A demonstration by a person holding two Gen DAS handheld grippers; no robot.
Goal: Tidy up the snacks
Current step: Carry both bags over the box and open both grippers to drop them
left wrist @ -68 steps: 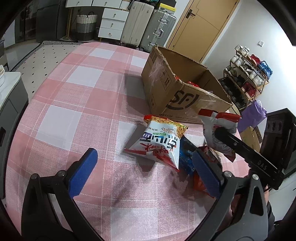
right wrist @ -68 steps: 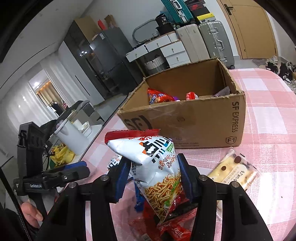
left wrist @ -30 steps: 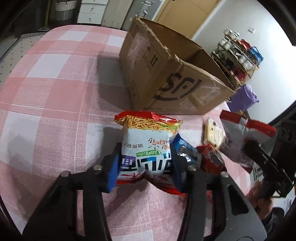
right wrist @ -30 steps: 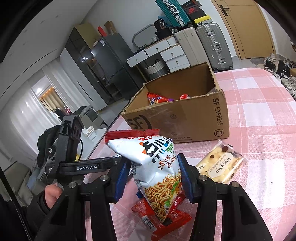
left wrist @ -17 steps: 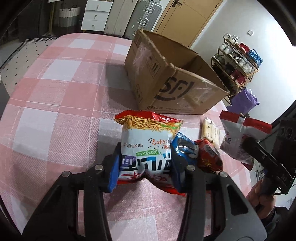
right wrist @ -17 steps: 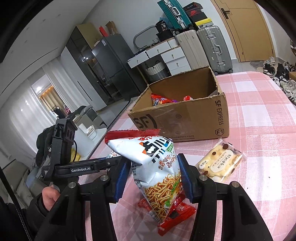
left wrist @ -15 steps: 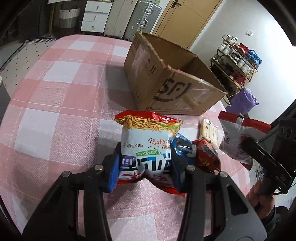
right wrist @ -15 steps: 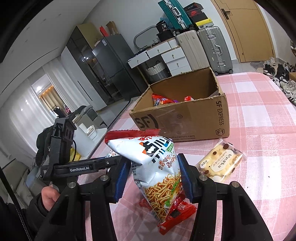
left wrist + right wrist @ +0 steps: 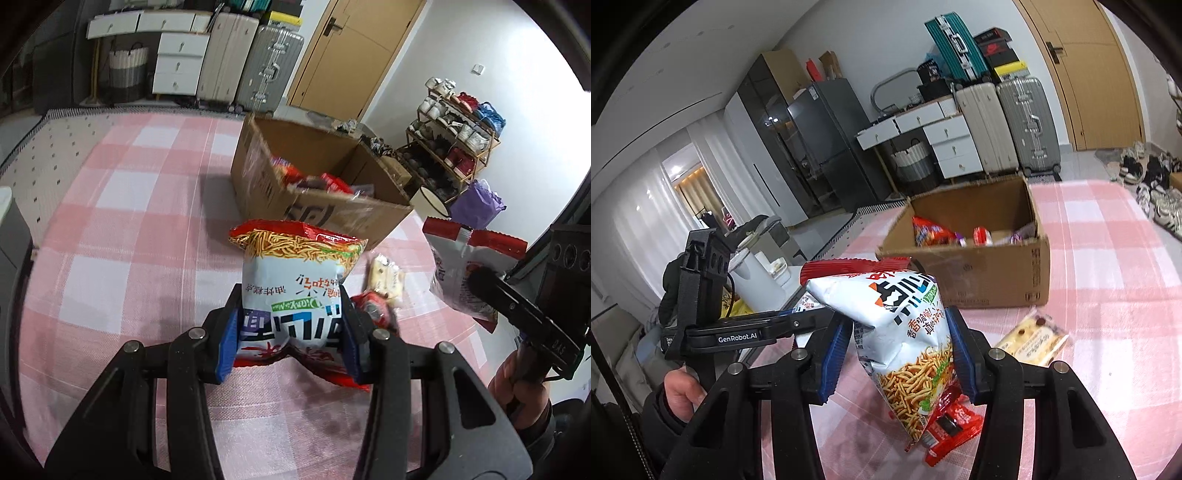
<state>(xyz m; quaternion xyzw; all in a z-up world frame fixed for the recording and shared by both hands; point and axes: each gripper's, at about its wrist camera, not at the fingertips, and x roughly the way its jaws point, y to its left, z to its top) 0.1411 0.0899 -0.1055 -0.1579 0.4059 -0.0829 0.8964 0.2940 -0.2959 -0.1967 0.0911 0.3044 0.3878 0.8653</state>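
Observation:
My left gripper (image 9: pixel 291 341) is shut on a white-and-red noodle snack bag (image 9: pixel 295 291), held above the pink checked table (image 9: pixel 122 236). My right gripper (image 9: pixel 899 354) is shut on a second bag of the same snack (image 9: pixel 905 332), also lifted; that bag shows in the left wrist view (image 9: pixel 461 266) at the right. The open cardboard box (image 9: pixel 310 184) stands ahead with several snack packs inside, and it also shows in the right wrist view (image 9: pixel 979 254). The left gripper's body (image 9: pixel 738 332) shows in the right wrist view at the left.
A pale cake pack (image 9: pixel 1032 341) and a red wrapper (image 9: pixel 951 424) lie on the table before the box; both show in the left wrist view, cake pack (image 9: pixel 386 275), red wrapper (image 9: pixel 373 308). Suitcases (image 9: pixel 251 62), drawers and a shoe rack (image 9: pixel 454 144) stand beyond the table.
My left gripper closed on the noodle bag and has lifted it off the table, tilting towards the box. My right gripper keeps its bag and has risen a little.

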